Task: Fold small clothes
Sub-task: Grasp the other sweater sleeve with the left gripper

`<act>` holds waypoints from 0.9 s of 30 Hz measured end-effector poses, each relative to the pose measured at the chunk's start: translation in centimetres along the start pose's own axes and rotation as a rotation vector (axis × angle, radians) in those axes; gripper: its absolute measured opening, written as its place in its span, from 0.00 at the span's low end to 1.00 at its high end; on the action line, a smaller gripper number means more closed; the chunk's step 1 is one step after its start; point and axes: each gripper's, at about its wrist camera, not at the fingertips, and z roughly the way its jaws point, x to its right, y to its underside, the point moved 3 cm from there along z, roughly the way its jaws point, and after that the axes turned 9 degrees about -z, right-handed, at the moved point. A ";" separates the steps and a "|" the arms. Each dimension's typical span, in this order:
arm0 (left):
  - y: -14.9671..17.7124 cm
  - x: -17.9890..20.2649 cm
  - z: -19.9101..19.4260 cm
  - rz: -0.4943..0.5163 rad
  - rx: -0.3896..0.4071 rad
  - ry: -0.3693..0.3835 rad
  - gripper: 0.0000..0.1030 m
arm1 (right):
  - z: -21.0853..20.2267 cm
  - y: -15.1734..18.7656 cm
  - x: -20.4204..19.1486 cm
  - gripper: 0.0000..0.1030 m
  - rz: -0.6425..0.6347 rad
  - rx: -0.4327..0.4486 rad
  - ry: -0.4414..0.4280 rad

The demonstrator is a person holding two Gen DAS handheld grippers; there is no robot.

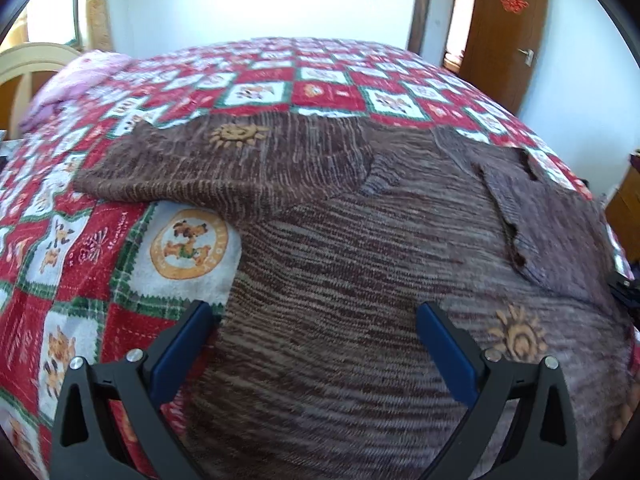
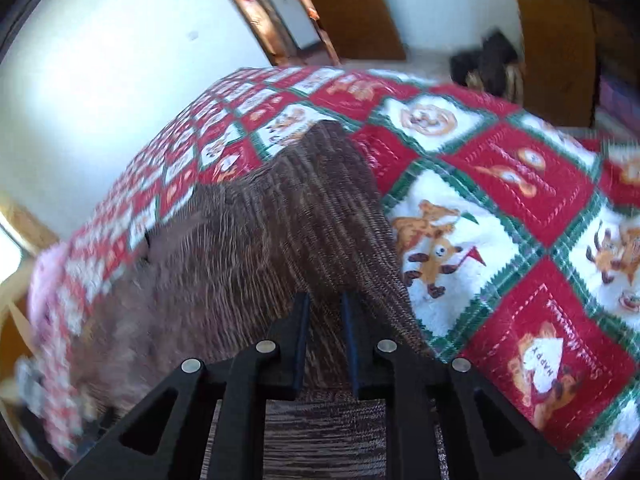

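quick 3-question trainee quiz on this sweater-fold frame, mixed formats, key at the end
1. True or false: the left hand-held gripper is shut on the brown sweater.
2. What does the right hand-held gripper grip?
A. quilt
B. sweater
C. pink pillow
3. Fill in: the sweater lies on a red, white and green ____.

Key: 1 false, it is open above the sweater; 2 B; 3 quilt.

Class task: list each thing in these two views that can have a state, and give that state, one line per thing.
Left gripper: open, over the sweater.
Right gripper: shut on sweater.
Sweater: on the quilt, one sleeve folded across.
Quilt: spread over the bed.
Door: open.
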 end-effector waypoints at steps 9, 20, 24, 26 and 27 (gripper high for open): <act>-7.4 -14.6 -3.9 -0.406 0.136 -0.024 1.00 | -2.5 0.0 -1.8 0.56 -0.067 0.143 -0.056; -11.7 -20.5 4.1 -0.668 0.025 0.005 0.62 | -2.1 -0.1 -1.3 0.57 -0.041 0.140 -0.070; -11.2 -20.2 4.1 -0.701 0.053 -0.002 0.62 | -1.8 -0.1 -1.5 0.57 -0.049 0.127 -0.070; -11.2 -20.1 4.2 -0.702 0.059 -0.011 0.62 | -1.5 -0.1 -1.5 0.57 -0.049 0.117 -0.067; -11.2 -20.2 4.2 -0.701 0.062 -0.014 0.61 | -1.3 0.0 -1.5 0.57 -0.047 0.112 -0.066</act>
